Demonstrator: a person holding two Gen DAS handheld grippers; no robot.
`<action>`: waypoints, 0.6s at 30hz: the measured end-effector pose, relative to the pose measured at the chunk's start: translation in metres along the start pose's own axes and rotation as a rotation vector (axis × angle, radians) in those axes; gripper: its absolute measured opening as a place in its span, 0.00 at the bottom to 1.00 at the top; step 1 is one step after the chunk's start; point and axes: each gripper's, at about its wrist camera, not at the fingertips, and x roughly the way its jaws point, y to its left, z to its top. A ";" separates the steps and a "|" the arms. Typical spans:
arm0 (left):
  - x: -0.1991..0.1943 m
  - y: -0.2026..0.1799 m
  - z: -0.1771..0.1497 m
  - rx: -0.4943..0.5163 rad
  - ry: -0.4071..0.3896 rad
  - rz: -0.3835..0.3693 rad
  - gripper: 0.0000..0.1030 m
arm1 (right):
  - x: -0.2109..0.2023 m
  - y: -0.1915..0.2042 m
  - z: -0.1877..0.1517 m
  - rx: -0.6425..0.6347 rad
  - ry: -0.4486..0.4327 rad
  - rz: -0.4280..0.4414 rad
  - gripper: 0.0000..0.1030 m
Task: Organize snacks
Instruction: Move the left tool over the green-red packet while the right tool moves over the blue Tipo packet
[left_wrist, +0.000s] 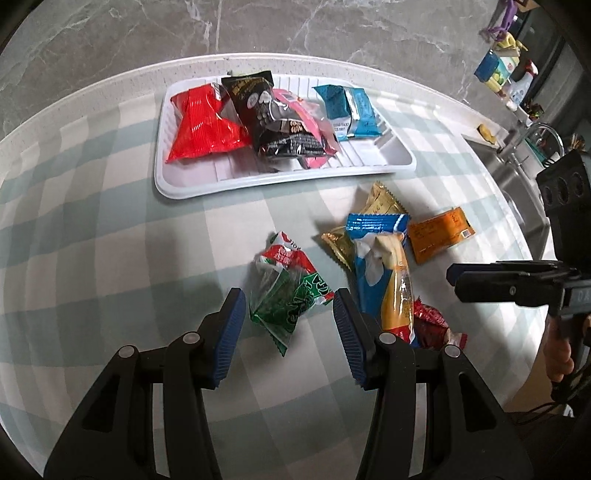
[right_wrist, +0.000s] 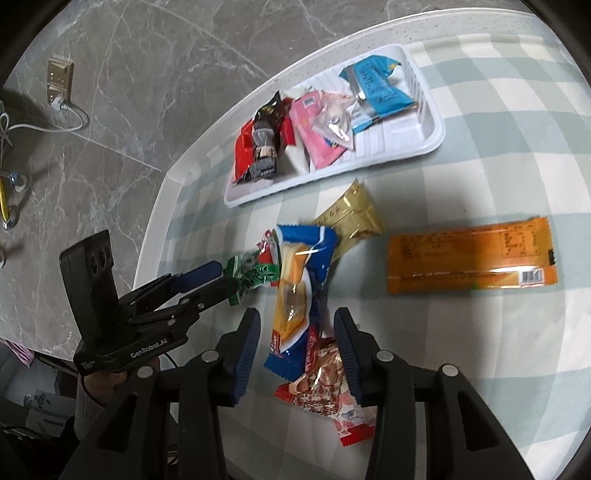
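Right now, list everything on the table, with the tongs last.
tray: one, white, far side of the table
packets in tray: red, black, pink, blue
green-red packet: one, between the left tongs' pads
blue-yellow packet: one, centre, atop others
gold packets: near the tray
orange bar: one, apart, on the cloth
red-white packet: one, between the right tongs' pads
checked cloth: one, pale green-white
left tongs: open
right tongs: open
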 end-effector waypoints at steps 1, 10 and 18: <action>0.001 0.000 -0.001 0.003 0.003 0.001 0.46 | 0.001 0.001 -0.001 0.000 0.001 -0.001 0.43; 0.008 -0.001 -0.001 0.012 0.014 0.001 0.46 | 0.018 0.005 -0.003 -0.002 0.017 -0.018 0.43; 0.012 0.000 0.002 0.007 0.019 -0.007 0.46 | 0.026 0.005 0.001 0.002 0.025 -0.033 0.46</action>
